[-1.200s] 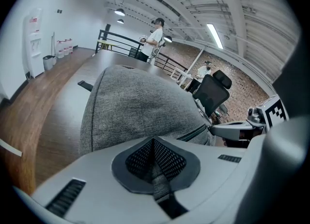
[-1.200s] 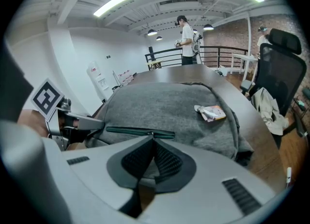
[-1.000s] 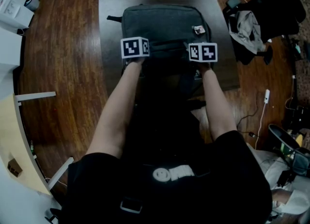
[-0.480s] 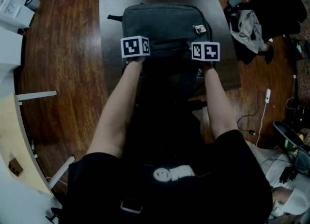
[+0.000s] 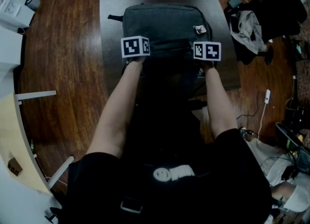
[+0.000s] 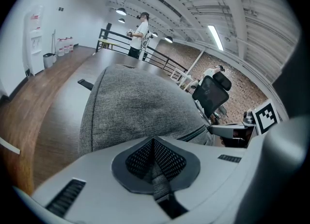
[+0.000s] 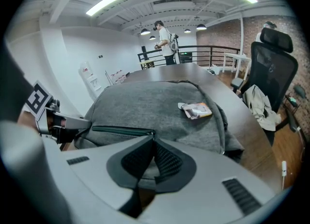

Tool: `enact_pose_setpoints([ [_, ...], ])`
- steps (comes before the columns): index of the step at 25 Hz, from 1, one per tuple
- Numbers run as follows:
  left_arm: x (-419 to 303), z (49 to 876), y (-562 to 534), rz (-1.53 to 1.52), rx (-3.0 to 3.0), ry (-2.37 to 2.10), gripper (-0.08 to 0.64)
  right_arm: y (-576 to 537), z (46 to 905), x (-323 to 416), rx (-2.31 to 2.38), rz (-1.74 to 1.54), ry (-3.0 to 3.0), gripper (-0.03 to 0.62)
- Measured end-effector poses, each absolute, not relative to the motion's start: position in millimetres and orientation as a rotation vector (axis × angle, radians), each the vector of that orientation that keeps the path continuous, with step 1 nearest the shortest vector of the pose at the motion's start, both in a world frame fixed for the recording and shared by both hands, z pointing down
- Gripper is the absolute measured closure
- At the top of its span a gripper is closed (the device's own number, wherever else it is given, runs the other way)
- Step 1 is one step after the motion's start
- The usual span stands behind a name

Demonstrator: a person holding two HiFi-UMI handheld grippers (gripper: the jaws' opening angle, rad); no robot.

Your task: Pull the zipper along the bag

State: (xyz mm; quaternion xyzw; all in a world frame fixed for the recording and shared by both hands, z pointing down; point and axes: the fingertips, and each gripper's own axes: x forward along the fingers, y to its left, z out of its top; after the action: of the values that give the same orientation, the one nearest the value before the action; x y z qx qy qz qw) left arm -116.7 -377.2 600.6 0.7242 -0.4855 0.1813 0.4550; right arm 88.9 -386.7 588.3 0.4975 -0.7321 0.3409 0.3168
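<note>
The zipper (image 7: 121, 130) ran crosswise on the bag (image 5: 164, 22) on the table (image 5: 111, 5), leftward from the right gripper (image 7: 154, 140), which pinched its end, toward the left gripper (image 6: 154, 141), which clamped the bag.

We see the left gripper (image 6: 154, 145), jaws closed on a fold of the gray bag (image 6: 140, 102), which lies on a dark table (image 6: 58, 121). To the right, the bag's zipper (image 6: 196, 133) runs up to the tip of the right gripper (image 6: 213, 129). Beyond, a person (image 6: 140, 34) stands.
</note>
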Motion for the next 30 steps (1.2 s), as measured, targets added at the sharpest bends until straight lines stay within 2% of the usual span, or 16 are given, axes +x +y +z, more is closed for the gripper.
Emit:
enact_pose_setpoints([
  [18, -119, 601, -377, 0.453, 1.783, -1.209, 0.560, -383, 585, 91, 1.355, 0.910, -1.942, 0.567],
  [26, -120, 602, -377, 0.450, 1.790, -1.240, 0.560, -374, 580, 100, 1.433, 1.029, -1.983, 0.568],
  [30, -120, 600, -374, 0.437, 1.771, -1.279, 0.560, -351, 594, 119, 1.432, 1.009, -1.891, 0.584],
])
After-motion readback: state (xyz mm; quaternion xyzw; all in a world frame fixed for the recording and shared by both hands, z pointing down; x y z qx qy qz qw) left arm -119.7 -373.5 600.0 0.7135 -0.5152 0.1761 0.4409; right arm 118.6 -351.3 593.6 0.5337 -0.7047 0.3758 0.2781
